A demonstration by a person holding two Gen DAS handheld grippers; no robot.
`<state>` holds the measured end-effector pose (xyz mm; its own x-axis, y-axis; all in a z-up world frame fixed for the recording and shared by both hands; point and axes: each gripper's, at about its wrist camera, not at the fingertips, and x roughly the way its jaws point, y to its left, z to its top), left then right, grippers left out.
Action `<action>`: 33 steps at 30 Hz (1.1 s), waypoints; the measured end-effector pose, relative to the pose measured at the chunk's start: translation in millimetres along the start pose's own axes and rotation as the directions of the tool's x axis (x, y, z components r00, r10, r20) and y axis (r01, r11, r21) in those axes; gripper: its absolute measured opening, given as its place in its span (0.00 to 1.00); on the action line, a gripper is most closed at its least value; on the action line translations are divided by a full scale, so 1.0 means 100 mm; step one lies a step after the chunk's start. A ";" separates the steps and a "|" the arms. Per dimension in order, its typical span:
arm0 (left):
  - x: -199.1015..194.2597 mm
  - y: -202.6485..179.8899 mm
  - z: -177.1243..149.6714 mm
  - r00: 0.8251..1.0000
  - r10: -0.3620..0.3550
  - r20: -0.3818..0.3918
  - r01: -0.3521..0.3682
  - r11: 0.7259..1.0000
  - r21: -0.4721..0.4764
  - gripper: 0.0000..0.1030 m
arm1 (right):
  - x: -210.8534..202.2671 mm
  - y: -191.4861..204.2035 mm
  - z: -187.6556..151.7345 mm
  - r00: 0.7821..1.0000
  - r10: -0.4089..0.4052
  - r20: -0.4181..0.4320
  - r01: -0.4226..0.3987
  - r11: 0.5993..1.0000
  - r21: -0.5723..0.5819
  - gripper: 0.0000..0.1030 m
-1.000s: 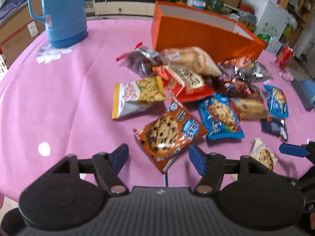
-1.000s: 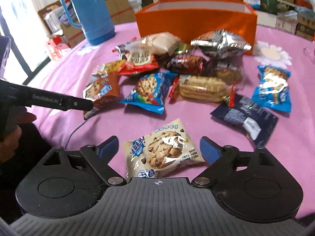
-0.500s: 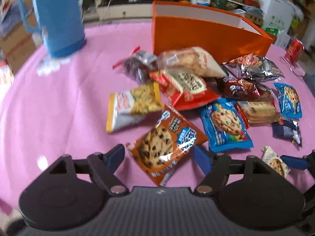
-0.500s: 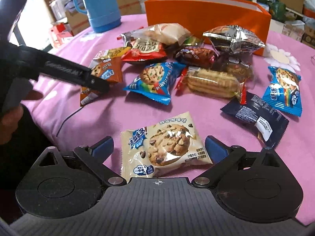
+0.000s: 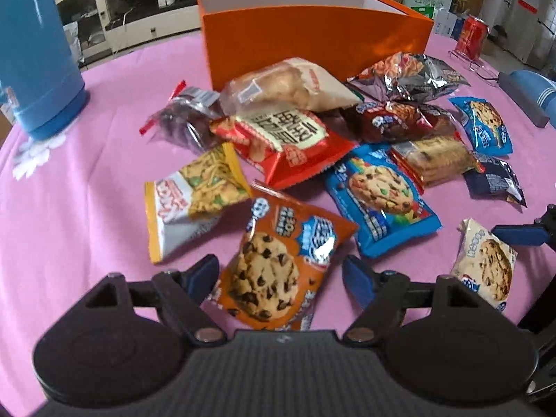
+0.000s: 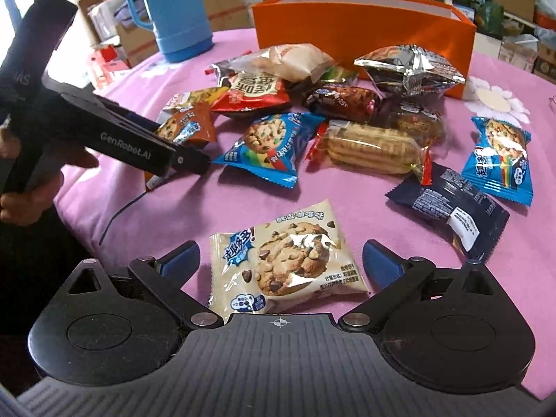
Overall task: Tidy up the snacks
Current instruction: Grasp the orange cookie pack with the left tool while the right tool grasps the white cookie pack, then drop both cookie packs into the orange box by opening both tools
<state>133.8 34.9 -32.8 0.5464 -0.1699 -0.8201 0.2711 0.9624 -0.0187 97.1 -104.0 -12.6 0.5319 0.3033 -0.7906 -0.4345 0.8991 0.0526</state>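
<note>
Several snack packets lie on the pink tablecloth (image 5: 87,180) in front of an orange box (image 5: 312,38) with an open top. My left gripper (image 5: 279,274) is open and points down over an orange chocolate-chip cookie packet (image 5: 274,260), which lies between its blue fingertips; the pads do not press it. From the right wrist view that same packet (image 6: 189,127) sits behind the left gripper's near finger (image 6: 156,154). My right gripper (image 6: 281,260) is open too, with a cream cookie packet (image 6: 285,260) flat on the cloth between its fingers, clear of both pads.
A blue thermos (image 5: 38,52) stands at the far left. A red can (image 5: 471,36) and a pair of glasses are at the far right. A blue cookie packet (image 5: 378,194) and a yellow noodle-snack packet (image 5: 194,194) flank the orange one. A person's hand (image 6: 21,187) holds the left gripper.
The left gripper has come forward and down and spread its fingers, so the orange cookie packet now lies between them. The right gripper's fingers have widened slightly around the cream packet.
</note>
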 end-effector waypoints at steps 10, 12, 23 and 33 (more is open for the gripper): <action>-0.09 -0.05 -0.04 1.000 0.014 0.016 -0.013 0.999 -0.051 0.44 | -0.02 0.17 -0.08 0.997 -0.072 0.024 0.074 0.992 -0.107 0.45; -0.18 -0.04 -0.10 1.000 0.011 0.025 -0.009 0.996 -0.083 0.44 | -0.06 0.16 -0.05 0.998 -0.058 0.017 0.060 0.994 -0.094 0.36; -0.59 0.21 0.12 0.993 -0.014 0.120 0.037 0.981 -0.191 0.44 | -0.49 -0.13 0.26 0.990 0.000 0.140 -0.010 0.998 0.068 0.33; -0.34 0.38 1.69 0.953 0.008 0.302 0.040 0.988 -0.152 0.44 | -0.32 -0.80 1.77 0.934 -0.105 0.343 0.104 0.994 0.020 0.33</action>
<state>259.8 40.9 91.1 0.7621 -0.2183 -0.6095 0.1692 0.9759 -0.1380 244.1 -130.0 116.2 0.7912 0.2969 -0.5347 -0.3620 0.9320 -0.0181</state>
